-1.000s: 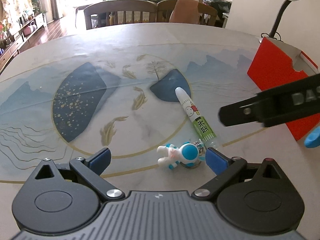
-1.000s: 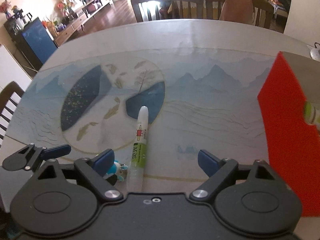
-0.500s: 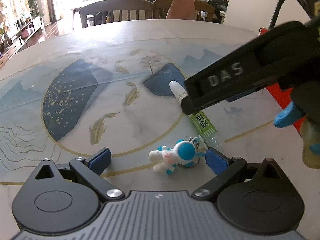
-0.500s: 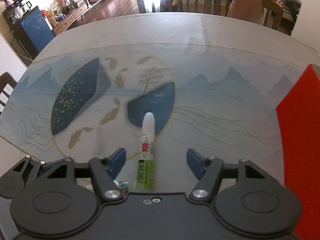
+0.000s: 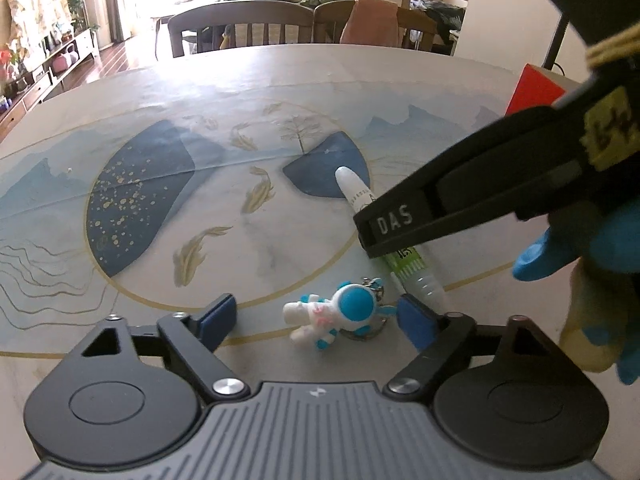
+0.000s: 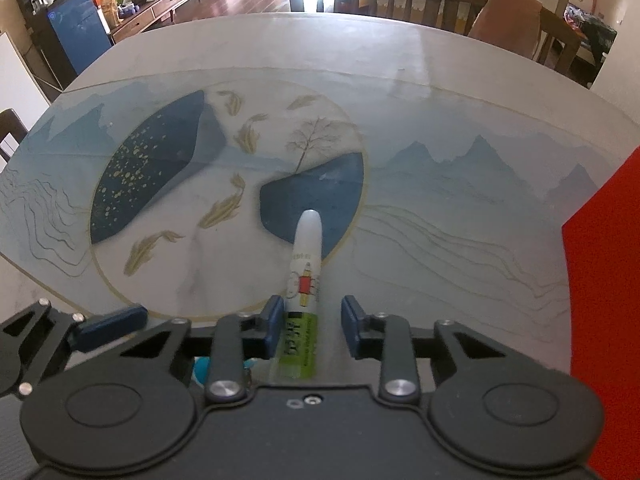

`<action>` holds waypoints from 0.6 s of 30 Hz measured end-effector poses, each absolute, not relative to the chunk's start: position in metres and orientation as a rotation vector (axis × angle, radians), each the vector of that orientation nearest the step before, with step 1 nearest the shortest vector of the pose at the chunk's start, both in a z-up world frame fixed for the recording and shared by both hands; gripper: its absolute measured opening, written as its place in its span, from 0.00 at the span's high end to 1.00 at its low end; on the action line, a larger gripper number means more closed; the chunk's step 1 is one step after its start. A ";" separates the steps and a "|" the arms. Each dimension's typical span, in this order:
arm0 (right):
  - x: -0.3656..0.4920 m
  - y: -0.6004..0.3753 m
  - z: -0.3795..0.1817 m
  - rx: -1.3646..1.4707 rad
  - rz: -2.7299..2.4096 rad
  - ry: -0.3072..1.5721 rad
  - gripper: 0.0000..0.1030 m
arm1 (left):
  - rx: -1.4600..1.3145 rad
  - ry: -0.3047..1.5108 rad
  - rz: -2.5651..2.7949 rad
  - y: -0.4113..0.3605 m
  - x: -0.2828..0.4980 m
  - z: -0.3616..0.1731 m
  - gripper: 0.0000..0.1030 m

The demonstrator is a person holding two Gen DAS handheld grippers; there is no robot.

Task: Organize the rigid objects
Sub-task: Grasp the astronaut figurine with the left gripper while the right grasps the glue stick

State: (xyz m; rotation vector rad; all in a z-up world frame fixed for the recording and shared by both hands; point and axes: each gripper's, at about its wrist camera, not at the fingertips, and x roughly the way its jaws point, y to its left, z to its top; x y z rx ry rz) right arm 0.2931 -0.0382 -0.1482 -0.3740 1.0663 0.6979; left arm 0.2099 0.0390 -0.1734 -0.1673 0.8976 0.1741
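A white and green glue tube (image 6: 303,292) lies on the patterned table mat, tip pointing away. My right gripper (image 6: 312,322) straddles the tube's green end, jaws partly closed, the left pad touching it and a gap at the right pad. In the left wrist view the tube (image 5: 408,266) is partly hidden by the right gripper's black body. A small blue and white astronaut keychain (image 5: 334,316) lies between the open fingers of my left gripper (image 5: 316,318), close to the right finger. A bit of the astronaut (image 6: 202,368) shows under the right gripper.
A red box (image 6: 604,320) stands at the right of the table, also in the left wrist view (image 5: 534,94). Wooden chairs (image 5: 240,26) stand beyond the table's far edge. A gloved hand (image 5: 580,280) holds the right gripper.
My right gripper has come down over the glue tube and narrowed its jaws around the green end. The left gripper has stayed around the astronaut, shifting slightly.
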 end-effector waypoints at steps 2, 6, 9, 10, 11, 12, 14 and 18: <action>0.294 -0.040 -0.148 -0.375 0.692 1.063 0.83 | -0.179 0.897 0.172 0.037 0.209 -0.172 0.29; 0.297 -0.045 -0.148 -0.360 0.689 1.066 0.84 | -0.185 0.901 0.173 0.032 0.208 -0.169 0.39; 0.298 -0.053 -0.148 -0.352 0.680 1.068 0.84 | -0.197 0.902 0.180 0.032 0.208 -0.168 0.42; 0.298 -0.057 -0.147 -0.346 0.676 1.071 0.84 | -0.203 0.902 0.181 0.032 0.208 -0.168 0.42; 0.298 -0.061 -0.147 -0.340 0.672 1.074 0.84 | -0.209 0.901 0.182 0.033 0.209 -0.168 0.42; 0.298 -0.066 -0.146 -0.329 0.668 1.077 0.84 | -0.214 0.902 0.184 0.034 0.209 -0.168 0.42; 0.298 -0.078 -0.145 -0.304 0.665 1.085 0.84 | -0.224 0.905 0.186 0.035 0.210 -0.167 0.42; 0.295 -0.104 -0.138 -0.247 0.664 1.100 0.84 | -0.244 0.908 0.194 0.035 0.211 -0.167 0.42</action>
